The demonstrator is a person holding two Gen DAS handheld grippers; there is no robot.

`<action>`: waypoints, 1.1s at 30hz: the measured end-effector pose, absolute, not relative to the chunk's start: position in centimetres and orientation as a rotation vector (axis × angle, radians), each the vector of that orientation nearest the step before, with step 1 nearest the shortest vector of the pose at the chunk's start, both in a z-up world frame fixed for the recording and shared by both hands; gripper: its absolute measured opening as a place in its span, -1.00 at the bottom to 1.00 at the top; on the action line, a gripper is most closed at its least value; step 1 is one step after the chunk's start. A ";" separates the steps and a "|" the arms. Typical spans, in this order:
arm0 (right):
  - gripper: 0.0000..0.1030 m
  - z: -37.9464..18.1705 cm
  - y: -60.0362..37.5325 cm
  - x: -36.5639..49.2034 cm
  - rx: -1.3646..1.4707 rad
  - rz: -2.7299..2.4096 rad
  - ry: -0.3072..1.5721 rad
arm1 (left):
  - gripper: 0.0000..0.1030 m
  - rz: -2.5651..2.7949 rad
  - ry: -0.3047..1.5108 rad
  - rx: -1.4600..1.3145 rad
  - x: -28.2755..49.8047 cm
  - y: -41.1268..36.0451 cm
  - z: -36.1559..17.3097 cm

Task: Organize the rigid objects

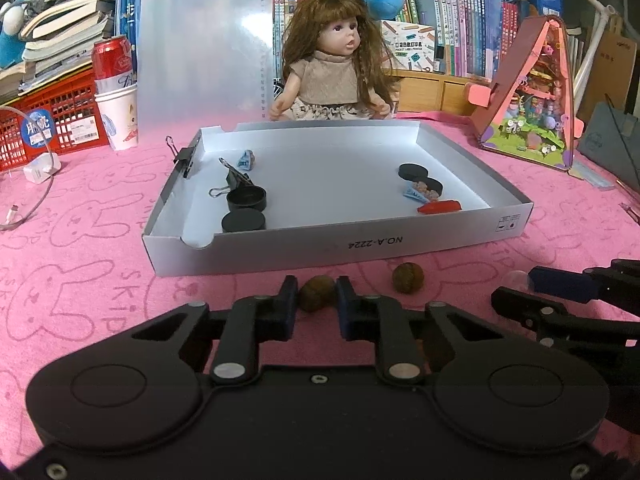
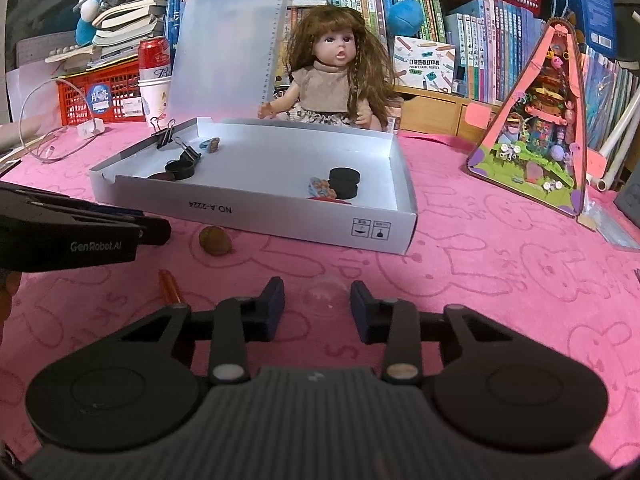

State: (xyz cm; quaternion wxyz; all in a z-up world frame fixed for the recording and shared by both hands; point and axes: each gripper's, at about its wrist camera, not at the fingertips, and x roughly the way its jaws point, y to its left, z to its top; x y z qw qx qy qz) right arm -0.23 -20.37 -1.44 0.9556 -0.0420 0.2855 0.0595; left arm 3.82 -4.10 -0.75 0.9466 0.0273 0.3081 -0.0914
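Currently left gripper (image 1: 317, 300) is clamped narrow on a walnut (image 1: 317, 298) on the pink cloth, just in front of the white tray (image 1: 400, 240). Right gripper (image 2: 317, 300) sits half-closed around a clear dome (image 2: 324, 300); contact unclear. Risks: round nut squirts out of the pads on lift; dome is slick and may pop free. Second walnut (image 1: 407, 277) lies loose nearby and could get knocked and roll.

Walnut (image 1: 317, 298) base hidden behind left gripper (image 1: 317, 294) fingers; clear dome (image 2: 324, 295) faint, contact with right gripper (image 2: 317, 300) pads indiscernible.
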 end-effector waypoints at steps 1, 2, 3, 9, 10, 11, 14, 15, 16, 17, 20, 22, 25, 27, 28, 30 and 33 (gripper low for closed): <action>-0.33 -1.4 -20.4 -0.2 -0.083 0.118 0.580 | -0.64 -0.185 0.625 0.063 3.7 -4.2 -0.8; -0.38 -1.4 -20.4 -0.2 -0.080 0.113 0.580 | -0.64 -0.185 0.624 0.065 3.7 -4.2 -0.7; -0.38 -1.4 -20.4 -0.2 -0.076 0.113 0.580 | -0.64 -0.186 0.624 0.065 3.6 -4.2 -0.7; -0.38 -1.4 -20.4 -0.2 -0.072 0.111 0.581 | -0.64 -0.190 0.630 0.054 3.4 -4.0 -0.5; -0.38 -1.4 -20.4 -0.2 -0.071 0.109 0.580 | -0.64 -0.191 0.630 0.053 3.3 -4.0 -0.5; -0.38 -1.4 -20.5 -0.2 -0.070 0.107 0.580 | -0.64 -0.192 0.630 0.051 3.4 -4.0 -0.4; -0.38 -1.2 -20.6 -0.2 -0.067 0.102 0.577 | -0.64 -0.199 0.626 0.048 3.1 -3.9 -0.1; -0.38 -1.1 -20.6 -0.2 -0.066 0.101 0.576 | -0.64 -0.202 0.624 0.047 3.0 -3.9 0.1; -0.38 -1.0 -20.7 -0.2 -0.066 0.100 0.576 | -0.64 -0.205 0.621 0.045 2.9 -3.8 0.3; -0.38 -1.0 -20.7 -0.1 -0.065 0.098 0.576 | -0.64 -0.206 0.619 0.044 2.8 -3.8 0.4; -0.38 -0.7 -20.8 0.0 -0.063 0.094 0.580 | -0.64 -0.209 0.611 0.037 2.6 -3.8 1.0; -0.38 -0.6 -20.9 0.1 -0.060 0.092 0.581 | -0.64 -0.212 0.605 0.034 2.6 -3.8 1.5; -0.39 -0.2 -21.0 0.4 -0.057 0.088 0.577 | -0.64 -0.216 0.590 0.031 2.6 -3.8 2.2; -0.39 0.0 -21.0 0.5 -0.051 0.083 0.574 | -0.64 -0.215 0.582 0.028 2.8 -3.7 2.6; -0.39 0.2 -21.1 0.6 -0.045 0.083 0.573 | -0.64 -0.217 0.576 0.026 2.9 -3.7 2.9; -0.39 0.5 -21.2 0.8 -0.034 0.085 0.571 | -0.64 -0.217 0.567 0.024 3.2 -3.6 3.4; -0.39 1.1 -21.3 1.4 -0.034 0.082 0.561 | -0.64 -0.212 0.556 0.018 3.9 -3.6 4.0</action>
